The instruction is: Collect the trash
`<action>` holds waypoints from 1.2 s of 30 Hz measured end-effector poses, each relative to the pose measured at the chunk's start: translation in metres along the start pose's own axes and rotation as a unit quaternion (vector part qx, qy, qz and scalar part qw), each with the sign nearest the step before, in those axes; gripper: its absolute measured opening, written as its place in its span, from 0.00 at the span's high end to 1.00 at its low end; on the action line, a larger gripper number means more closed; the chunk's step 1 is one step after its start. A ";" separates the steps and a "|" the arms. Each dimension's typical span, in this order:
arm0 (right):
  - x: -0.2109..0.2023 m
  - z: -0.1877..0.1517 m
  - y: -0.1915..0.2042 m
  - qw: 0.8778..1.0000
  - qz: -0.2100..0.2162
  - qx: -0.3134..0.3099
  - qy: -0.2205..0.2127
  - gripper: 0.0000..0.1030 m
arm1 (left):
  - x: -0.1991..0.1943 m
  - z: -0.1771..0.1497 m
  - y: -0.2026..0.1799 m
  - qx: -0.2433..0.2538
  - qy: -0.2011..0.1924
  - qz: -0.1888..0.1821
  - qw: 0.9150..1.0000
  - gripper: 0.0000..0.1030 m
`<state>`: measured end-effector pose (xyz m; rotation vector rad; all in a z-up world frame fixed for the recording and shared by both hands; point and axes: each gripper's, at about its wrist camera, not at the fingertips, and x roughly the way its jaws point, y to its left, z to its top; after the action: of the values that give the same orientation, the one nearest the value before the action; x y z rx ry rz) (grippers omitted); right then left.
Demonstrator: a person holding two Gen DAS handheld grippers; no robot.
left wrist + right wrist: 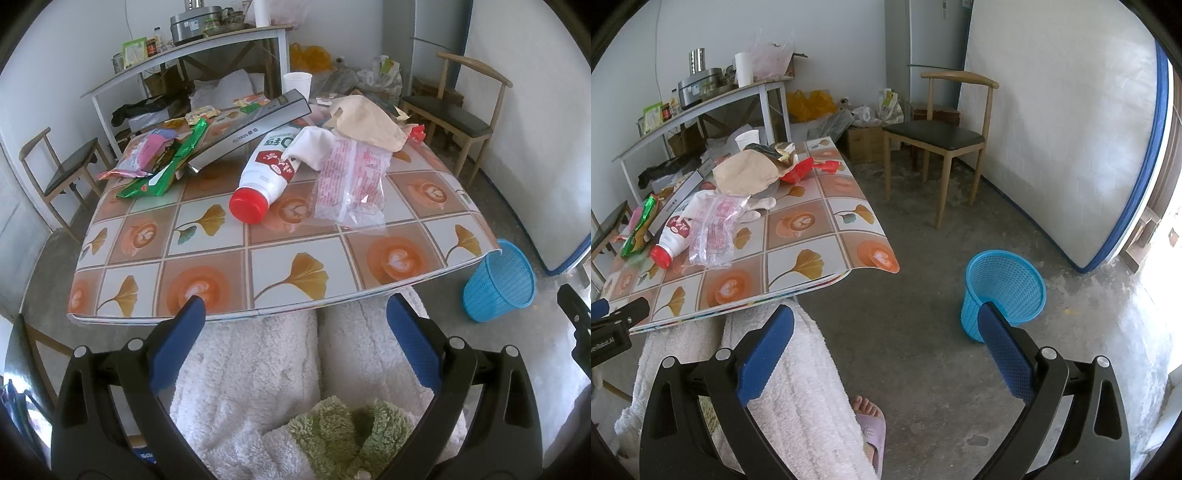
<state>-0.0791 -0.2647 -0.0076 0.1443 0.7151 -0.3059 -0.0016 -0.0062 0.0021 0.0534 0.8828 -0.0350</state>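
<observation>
Trash (349,177) untouched on table (229,288); both grippers wide, empty

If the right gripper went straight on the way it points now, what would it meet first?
Probably bare floor, between the table and the blue basket. The open right gripper frames no trash; depth is uncertain.

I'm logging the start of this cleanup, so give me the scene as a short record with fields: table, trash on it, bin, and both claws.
table: patterned tabletop, cluttered at the far side
bottle: white with red cap, lying on its side
clear wrapper: beside the bottle, on the table
green wrapper: at the table's left
bin: blue basket on the floor, right of the table, empty
left claw: open, holding nothing
right claw: open, holding nothing
</observation>
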 end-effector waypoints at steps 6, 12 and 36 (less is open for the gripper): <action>0.000 -0.001 0.001 1.000 0.001 -0.001 0.000 0.06 | 0.000 0.001 0.003 -0.002 -0.001 0.001 1.000 0.08; 0.001 0.000 0.000 1.000 0.001 0.000 0.000 0.06 | 0.000 0.000 0.002 -0.002 -0.001 0.002 1.000 0.08; 0.000 -0.001 0.001 1.000 0.003 0.001 0.000 0.06 | 0.001 -0.002 0.005 -0.002 0.000 0.002 1.000 0.08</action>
<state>-0.0794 -0.2632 -0.0079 0.1481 0.7142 -0.3019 -0.0020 -0.0014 0.0004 0.0516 0.8836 -0.0301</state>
